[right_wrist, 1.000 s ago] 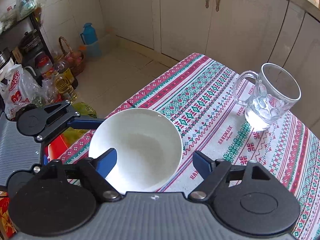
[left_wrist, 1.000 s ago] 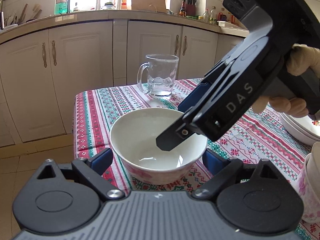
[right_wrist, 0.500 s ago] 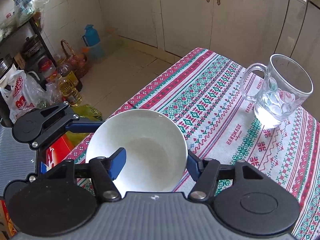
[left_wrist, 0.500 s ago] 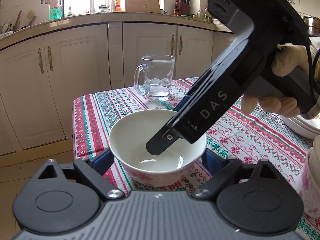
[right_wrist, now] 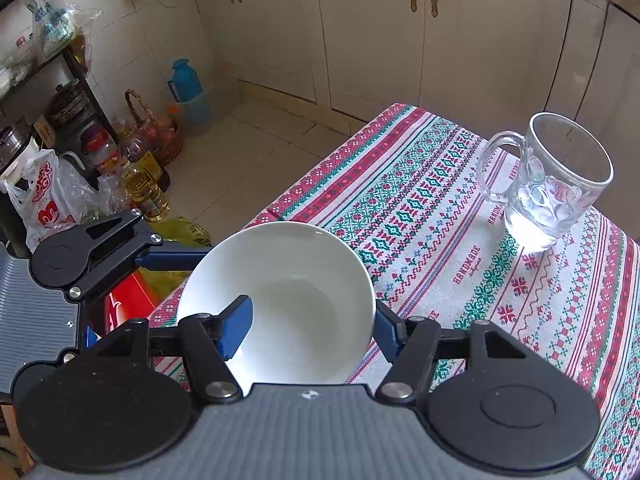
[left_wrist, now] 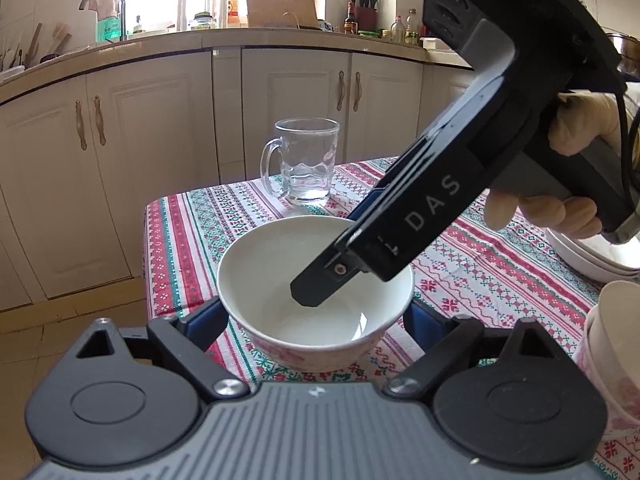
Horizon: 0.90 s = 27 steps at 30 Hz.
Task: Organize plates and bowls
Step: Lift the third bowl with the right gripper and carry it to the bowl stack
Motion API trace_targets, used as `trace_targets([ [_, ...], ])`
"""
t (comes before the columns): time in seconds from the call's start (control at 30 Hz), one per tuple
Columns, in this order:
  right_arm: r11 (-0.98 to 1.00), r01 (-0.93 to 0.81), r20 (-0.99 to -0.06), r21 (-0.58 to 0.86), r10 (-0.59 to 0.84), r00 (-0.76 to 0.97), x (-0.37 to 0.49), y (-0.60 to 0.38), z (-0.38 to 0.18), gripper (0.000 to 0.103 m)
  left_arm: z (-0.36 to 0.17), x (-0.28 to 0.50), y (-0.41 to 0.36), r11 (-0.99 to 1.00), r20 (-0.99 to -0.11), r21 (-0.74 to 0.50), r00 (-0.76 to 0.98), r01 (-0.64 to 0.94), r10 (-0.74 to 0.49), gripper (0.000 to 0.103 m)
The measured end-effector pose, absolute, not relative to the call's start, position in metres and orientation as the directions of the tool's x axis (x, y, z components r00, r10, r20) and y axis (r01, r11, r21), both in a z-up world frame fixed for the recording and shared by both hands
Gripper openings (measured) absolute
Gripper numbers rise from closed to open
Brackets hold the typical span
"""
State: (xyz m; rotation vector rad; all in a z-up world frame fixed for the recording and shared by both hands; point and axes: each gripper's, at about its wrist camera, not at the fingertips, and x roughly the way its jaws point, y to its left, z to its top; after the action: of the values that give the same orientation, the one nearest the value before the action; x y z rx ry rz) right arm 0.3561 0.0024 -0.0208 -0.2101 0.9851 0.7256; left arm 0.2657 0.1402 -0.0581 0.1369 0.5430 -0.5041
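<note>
My right tool (right_wrist: 310,326) straddles the bowl's (right_wrist: 280,264) rim at lower centre, one finger inside, not yet clamped. My left tool (left_wrist: 316,320) gapes around the bowl.

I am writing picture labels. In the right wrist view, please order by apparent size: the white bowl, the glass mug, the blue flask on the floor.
1. white bowl, largest.
2. glass mug.
3. blue flask, smallest.
The flask stands much farther from the camera, so its true size against the mug is unsure.
</note>
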Motion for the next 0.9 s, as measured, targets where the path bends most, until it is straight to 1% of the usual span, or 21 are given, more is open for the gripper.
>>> trace_targets([
  [0.5,0.752,-0.639,-0.784,0.164,0.492,0.378,0.296,-0.027,0.021,0.069,-0.015,0.209,0.115,0.857,-0.518,0.037,0.743,0.514,-0.423,0.093],
  [0.9,0.750,-0.644,-0.771,0.150,0.497,0.398,0.238,-0.052,0.039,0.070,0.003,0.158,0.095,0.841,-0.518,0.044,0.732,0.540,-0.443,0.093],
])
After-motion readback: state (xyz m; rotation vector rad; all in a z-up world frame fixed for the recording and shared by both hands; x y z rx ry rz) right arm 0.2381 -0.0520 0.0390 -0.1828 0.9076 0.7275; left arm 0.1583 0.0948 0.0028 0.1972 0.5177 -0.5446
